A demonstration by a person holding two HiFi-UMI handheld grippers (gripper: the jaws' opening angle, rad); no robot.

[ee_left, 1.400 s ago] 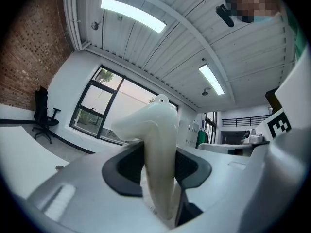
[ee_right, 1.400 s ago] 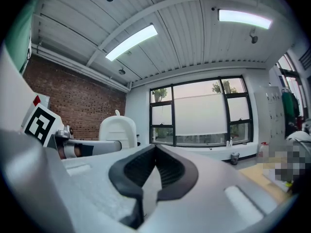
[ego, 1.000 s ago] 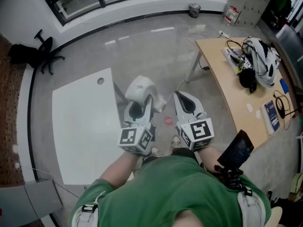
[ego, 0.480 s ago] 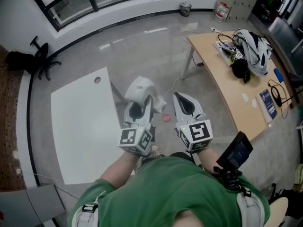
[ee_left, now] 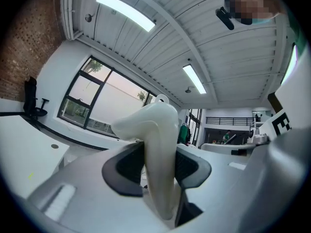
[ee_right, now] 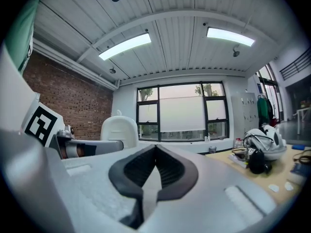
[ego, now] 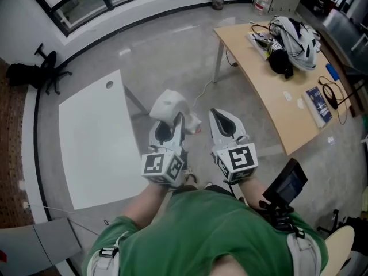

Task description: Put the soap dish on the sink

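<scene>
The soap dish (ego: 168, 104) is a white, curved plastic piece, held edge-on above the floor. My left gripper (ego: 174, 121) is shut on it; in the left gripper view the soap dish (ee_left: 156, 144) stands between the dark pads (ee_left: 127, 165), which press both its sides. My right gripper (ego: 222, 118) hovers beside it, to the right, with nothing in it. In the right gripper view the right gripper (ee_right: 155, 153) has its jaws meeting at the tips, and the soap dish (ee_right: 119, 130) shows to the left. No sink is in view.
A white table (ego: 91, 140) stands to the left, a wooden desk (ego: 270, 82) with a bag, cables and a booklet to the right. A black chair (ego: 49, 68) is at the far left. A small bin (ego: 218, 1) sits by the window wall.
Both grippers keep their pose and the grip on the soap dish is unchanged. The floor, the white table and the wooden desk have shifted in view as the person walks forward.
</scene>
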